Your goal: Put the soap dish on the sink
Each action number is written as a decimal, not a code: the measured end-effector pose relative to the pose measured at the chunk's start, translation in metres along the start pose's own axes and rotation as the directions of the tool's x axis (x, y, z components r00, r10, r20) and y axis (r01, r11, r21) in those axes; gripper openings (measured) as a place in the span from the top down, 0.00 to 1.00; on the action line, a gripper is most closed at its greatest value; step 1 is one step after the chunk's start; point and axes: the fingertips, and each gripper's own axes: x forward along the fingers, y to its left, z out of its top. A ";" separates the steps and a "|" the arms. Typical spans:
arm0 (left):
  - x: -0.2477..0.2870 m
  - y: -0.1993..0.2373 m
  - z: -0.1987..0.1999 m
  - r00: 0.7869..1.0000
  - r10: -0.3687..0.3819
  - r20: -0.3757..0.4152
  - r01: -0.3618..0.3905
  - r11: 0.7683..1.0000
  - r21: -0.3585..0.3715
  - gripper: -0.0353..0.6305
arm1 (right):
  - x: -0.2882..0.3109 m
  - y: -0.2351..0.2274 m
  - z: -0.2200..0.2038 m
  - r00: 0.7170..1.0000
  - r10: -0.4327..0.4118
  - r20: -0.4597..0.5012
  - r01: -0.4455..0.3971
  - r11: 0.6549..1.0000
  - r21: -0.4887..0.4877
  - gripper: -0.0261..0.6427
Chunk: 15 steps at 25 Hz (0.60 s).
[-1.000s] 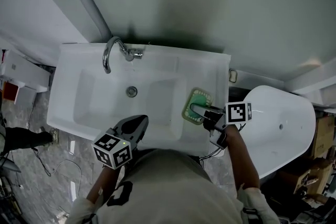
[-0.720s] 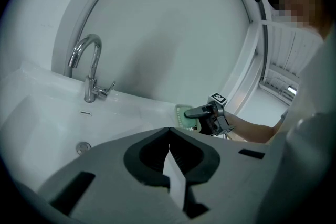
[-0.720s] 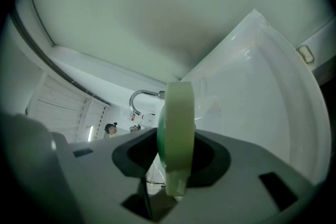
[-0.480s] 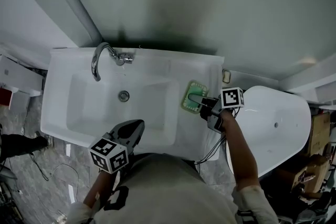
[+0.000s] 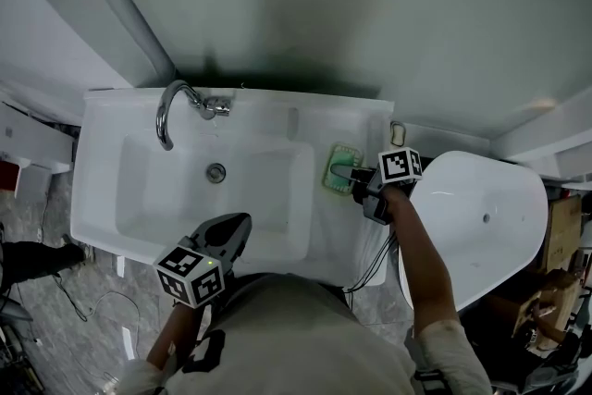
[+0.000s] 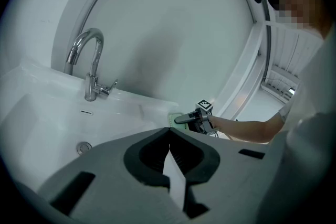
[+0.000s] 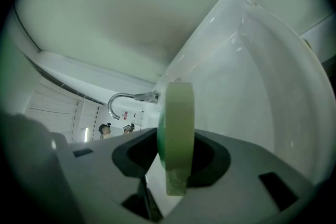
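No words or numbers are coming through clearly anywhere. The left tool (image 5: 244, 220) is carrying a left marker cube (image 5: 192, 274) and the right tool (image 5: 336, 171) a right marker cube (image 5: 395, 165), both showing only black-and-white square patterns (codes, not letters). A small red-and-white sign (image 7: 126, 114) is showing beyond the tap (image 7: 118, 99), too small to read. A white print (image 5: 208, 349) on the person's shirt (image 5: 296, 328) is lying partly cut off, unreadable.

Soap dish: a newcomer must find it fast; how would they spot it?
Start at the white sink. On its right side, away from the faucet, the right gripper grips the soap dish. It is the only green thing, squarish with a pale rim.
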 end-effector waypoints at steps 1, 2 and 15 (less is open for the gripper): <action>0.001 0.001 0.000 1.000 0.001 -0.001 -0.001 1.000 -0.001 0.92 | 0.000 -0.004 0.001 1.000 -0.008 -0.004 0.008 1.000 0.004 0.74; 0.001 0.001 0.000 1.000 0.003 -0.001 -0.003 1.000 -0.002 0.92 | 0.001 -0.007 0.002 1.000 -0.017 -0.009 0.017 1.000 0.006 0.74; 0.006 0.003 -0.004 1.000 -0.003 -0.017 0.003 1.000 -0.014 0.92 | 0.007 -0.036 -0.003 0.986 -0.130 -0.103 0.132 0.991 0.015 0.74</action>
